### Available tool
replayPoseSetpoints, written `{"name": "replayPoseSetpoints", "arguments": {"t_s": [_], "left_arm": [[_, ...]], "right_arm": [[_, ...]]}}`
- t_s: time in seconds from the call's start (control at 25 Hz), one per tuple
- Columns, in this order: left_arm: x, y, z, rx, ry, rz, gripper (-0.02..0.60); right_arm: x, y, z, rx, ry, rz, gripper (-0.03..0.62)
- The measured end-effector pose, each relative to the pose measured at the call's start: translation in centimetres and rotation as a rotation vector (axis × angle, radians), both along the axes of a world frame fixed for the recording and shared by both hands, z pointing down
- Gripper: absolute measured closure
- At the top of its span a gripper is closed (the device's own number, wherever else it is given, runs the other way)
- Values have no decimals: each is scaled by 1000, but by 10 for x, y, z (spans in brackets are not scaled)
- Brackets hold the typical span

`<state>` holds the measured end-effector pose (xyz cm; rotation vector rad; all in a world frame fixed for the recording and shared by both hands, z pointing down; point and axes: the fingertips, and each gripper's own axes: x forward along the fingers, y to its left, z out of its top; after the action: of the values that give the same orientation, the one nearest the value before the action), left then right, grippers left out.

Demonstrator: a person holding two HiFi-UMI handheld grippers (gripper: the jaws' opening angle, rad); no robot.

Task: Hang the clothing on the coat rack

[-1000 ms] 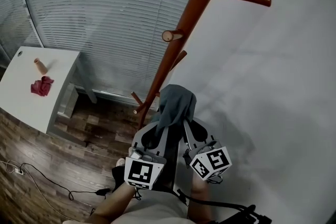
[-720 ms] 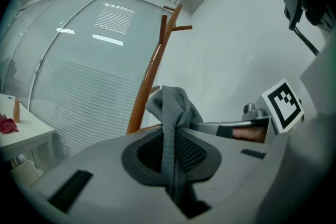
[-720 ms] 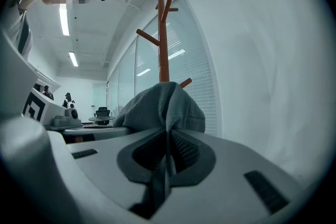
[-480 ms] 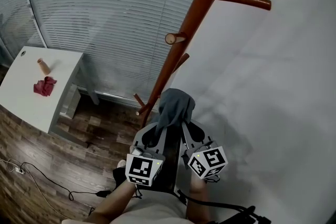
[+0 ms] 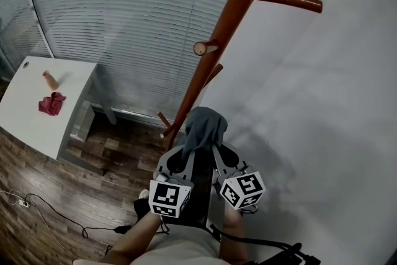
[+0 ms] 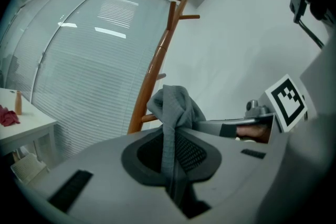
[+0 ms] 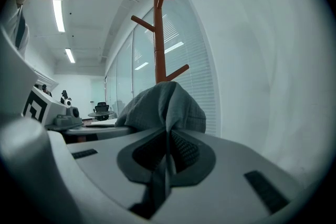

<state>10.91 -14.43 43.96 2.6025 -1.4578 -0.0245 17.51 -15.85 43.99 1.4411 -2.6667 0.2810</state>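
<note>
Head view: grey clothing [image 5: 205,124] is bunched between the left hand-held gripper [image 5: 186,155] and the right hand-held gripper [image 5: 217,153], close to the coat rack [image 5: 214,53] pole and on no peg.
Left gripper view: jaws clamped on a fold of clothing.
Right gripper view: jaws pinching the cloth likewise.
Judgement: pick-up done; hooking over a peg is left.

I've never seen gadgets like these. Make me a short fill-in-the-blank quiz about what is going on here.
1. The left tongs and the right tongs are both shut on one ___ garment.
2. The garment is ___ yet hanging on the coat rack.
3. On the white table at the left lies a crumpled ___ cloth.

Missing words: grey; not; red.
</note>
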Motion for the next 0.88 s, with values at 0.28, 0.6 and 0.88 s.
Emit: {"name": "replayPoseSetpoints", "arguments": {"t_s": [0.28,0.6,0.88], "left_arm": [[-1,-5,14,-34,-11,-7,543],[-1,-8,29,-58,-37,-8,543],[0,-9,40,-79,-62,-12,543]], "right_arm": [[-1,-4,12,-34,2,-3,566],[0,-6,27,-68,4,-3,566],[0,-7,38,-94,8,-4,566]]}}
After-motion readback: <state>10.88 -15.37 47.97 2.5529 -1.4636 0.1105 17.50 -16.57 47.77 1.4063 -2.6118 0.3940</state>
